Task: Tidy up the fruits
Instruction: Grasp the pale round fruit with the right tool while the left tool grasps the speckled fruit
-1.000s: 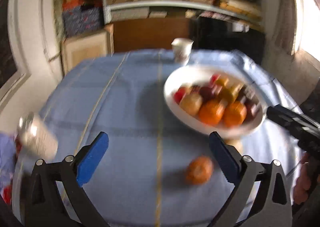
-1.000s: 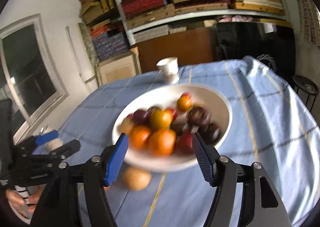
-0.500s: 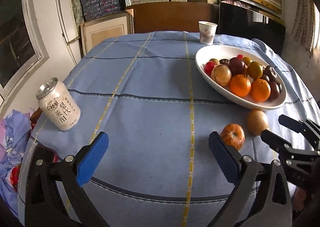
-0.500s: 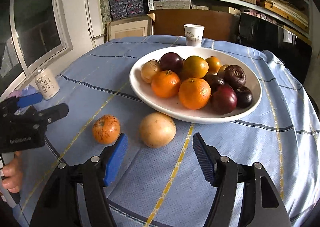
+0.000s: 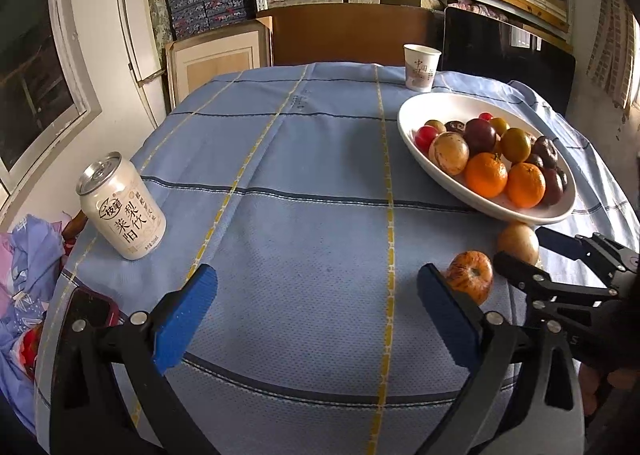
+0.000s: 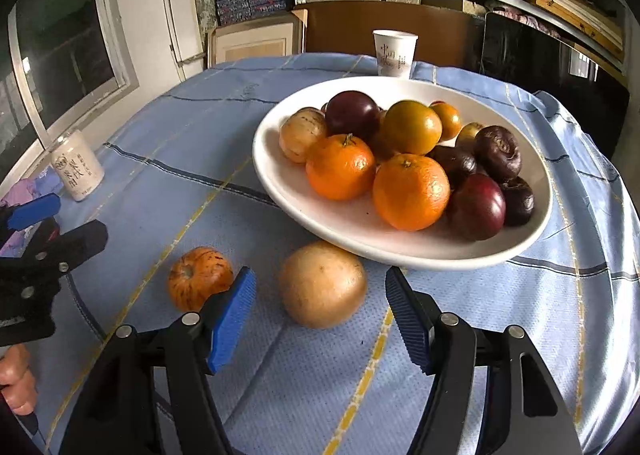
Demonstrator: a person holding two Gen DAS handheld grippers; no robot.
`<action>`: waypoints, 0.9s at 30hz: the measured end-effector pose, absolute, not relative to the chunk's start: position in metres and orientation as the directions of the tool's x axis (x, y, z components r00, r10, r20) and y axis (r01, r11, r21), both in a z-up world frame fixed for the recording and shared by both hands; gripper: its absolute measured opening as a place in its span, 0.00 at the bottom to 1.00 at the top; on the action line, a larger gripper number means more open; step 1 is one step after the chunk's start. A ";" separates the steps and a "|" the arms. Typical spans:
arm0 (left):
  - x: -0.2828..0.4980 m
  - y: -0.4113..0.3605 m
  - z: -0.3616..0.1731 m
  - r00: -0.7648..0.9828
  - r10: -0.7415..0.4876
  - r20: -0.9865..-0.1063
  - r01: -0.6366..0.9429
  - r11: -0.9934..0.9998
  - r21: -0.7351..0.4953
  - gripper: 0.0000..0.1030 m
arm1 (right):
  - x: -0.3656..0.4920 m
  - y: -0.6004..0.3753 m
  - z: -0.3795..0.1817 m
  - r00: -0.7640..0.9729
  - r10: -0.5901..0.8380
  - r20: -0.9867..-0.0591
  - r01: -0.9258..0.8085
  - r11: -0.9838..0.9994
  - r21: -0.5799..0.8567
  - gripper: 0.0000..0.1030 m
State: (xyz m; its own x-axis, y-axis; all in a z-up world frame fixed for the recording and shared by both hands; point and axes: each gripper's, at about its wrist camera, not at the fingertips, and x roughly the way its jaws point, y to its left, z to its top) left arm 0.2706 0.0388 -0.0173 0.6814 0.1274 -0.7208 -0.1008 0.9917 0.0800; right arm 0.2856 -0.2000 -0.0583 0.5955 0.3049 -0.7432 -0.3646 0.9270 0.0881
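Observation:
A white oval plate [image 6: 532,239] [image 5: 420,151] holds oranges, dark plums and several other fruits. In front of it on the blue cloth lie a round tan fruit [image 6: 322,283] [image 5: 518,241] and, to its left, an orange striped fruit [image 6: 198,277] [image 5: 470,275]. My right gripper [image 6: 320,311] [image 5: 520,247] straddles the tan fruit. Its jaws are closing, and the blue pads [image 6: 232,311] stand clear of the skin on both sides. My left gripper [image 5: 316,307] [image 6: 76,217] is open over bare cloth, with the striped fruit just beyond its right finger.
A drink can [image 5: 120,207] [image 6: 78,167] stands at the table's left edge, and a dark phone [image 5: 90,309] lies near it. A paper cup [image 5: 420,67] [image 6: 394,53] stands behind the plate. Bundled cloth [image 5: 24,279] hangs off the left side. Shelves and boxes fill the far wall.
My right gripper has come down and forward from over the plate, so the tan fruit now lies between its jaws. The left view has swung and steadied, with the can now clearly in sight.

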 end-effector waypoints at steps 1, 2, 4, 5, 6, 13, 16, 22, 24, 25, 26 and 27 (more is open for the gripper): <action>0.271 0.039 -0.018 0.681 0.129 -0.721 -0.102 0.992 0.081 0.95 | 0.287 -0.199 -0.059 0.592 0.303 -0.747 -0.364 0.927 0.088 0.59; 0.272 0.039 -0.018 0.680 0.129 -0.722 -0.102 0.992 0.080 0.95 | 0.287 -0.198 -0.060 0.589 0.302 -0.749 -0.363 0.927 0.088 0.54; 0.272 0.040 -0.018 0.678 0.125 -0.724 -0.102 0.992 0.076 0.95 | 0.287 -0.199 -0.060 0.592 0.291 -0.752 -0.353 0.932 0.082 0.45; 0.273 0.040 -0.019 0.677 0.125 -0.725 -0.102 0.992 0.076 0.95 | 0.287 -0.200 -0.060 0.589 0.296 -0.752 -0.353 0.931 0.090 0.45; 0.273 0.040 -0.019 0.676 0.124 -0.726 -0.101 0.992 0.076 0.95 | 0.287 -0.201 -0.060 0.586 0.301 -0.753 -0.351 0.931 0.098 0.44; 0.274 0.033 -0.024 0.677 0.108 -0.728 -0.080 0.994 0.073 0.95 | 0.261 -0.224 -0.038 0.618 0.342 -0.708 -0.356 0.925 0.135 0.44; 0.274 0.015 -0.025 0.698 0.023 -0.715 0.017 0.999 0.049 0.95 | 0.255 -0.240 -0.023 0.661 0.350 -0.664 -0.329 0.930 0.162 0.44; 0.280 -0.029 -0.034 0.707 -0.065 -0.704 0.178 0.980 0.088 0.94 | 0.259 -0.267 -0.018 0.671 0.346 -0.656 -0.266 0.938 0.222 0.44; 0.286 -0.037 -0.039 0.688 -0.082 -0.721 0.206 0.975 0.085 0.85 | 0.259 -0.271 -0.018 0.668 0.349 -0.658 -0.256 0.937 0.237 0.44; 0.289 -0.040 -0.042 0.674 -0.093 -0.733 0.219 0.973 0.078 0.78 | 0.259 -0.274 -0.017 0.668 0.349 -0.657 -0.252 0.937 0.241 0.44; 0.295 -0.044 -0.047 0.656 -0.099 -0.748 0.228 0.971 0.071 0.77 | 0.260 -0.275 -0.018 0.669 0.349 -0.656 -0.250 0.937 0.243 0.44; 0.298 -0.045 -0.049 0.649 -0.098 -0.755 0.229 0.971 0.071 0.73 | 0.260 -0.276 -0.017 0.670 0.349 -0.655 -0.249 0.937 0.244 0.44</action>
